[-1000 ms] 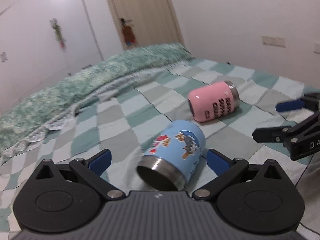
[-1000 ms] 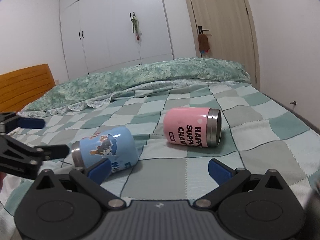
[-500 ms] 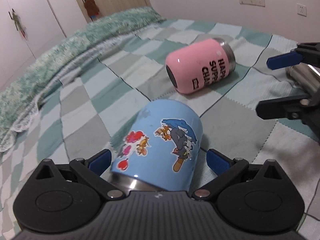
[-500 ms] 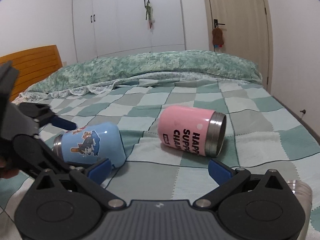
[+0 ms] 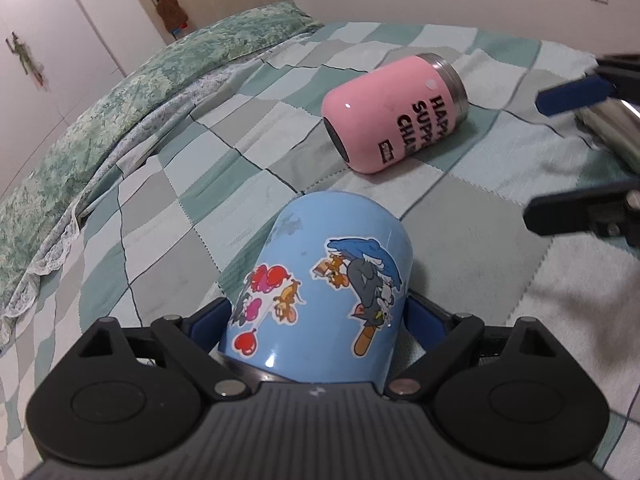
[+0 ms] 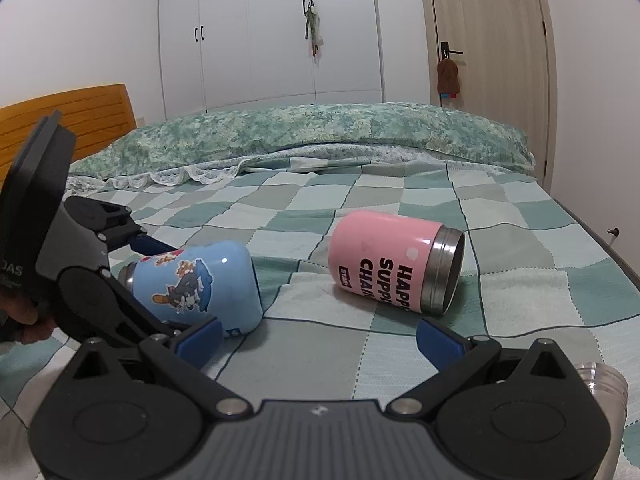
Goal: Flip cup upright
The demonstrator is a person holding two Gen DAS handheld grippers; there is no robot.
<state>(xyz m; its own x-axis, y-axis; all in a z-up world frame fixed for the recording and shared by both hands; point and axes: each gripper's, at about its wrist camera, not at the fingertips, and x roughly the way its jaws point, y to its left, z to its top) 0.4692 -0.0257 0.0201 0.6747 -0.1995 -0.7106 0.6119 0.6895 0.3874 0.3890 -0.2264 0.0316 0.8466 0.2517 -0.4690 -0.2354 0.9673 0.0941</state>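
Light-blue cartoon-sticker steel cup (image 5: 332, 280) lies on its side on the green-and-grey checked quilt (image 5: 168, 208), steel rim toward the left gripper (image 5: 320, 320), base pointing away. Left gripper's blue pads (image 5: 210, 320) sit against both sides of the cup near its rim, clamped on it. Right gripper (image 6: 318, 334) hangs spread wide, holding nothing. Pink steel cup with black lettering (image 6: 394, 266) lies sideways just beyond, apart from the blue one.

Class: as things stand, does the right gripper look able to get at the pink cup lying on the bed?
Probably yes. The right gripper is open and holds nothing, and the pink cup lies on its side just ahead with only bare quilt between. The left gripper is off at the blue cup.
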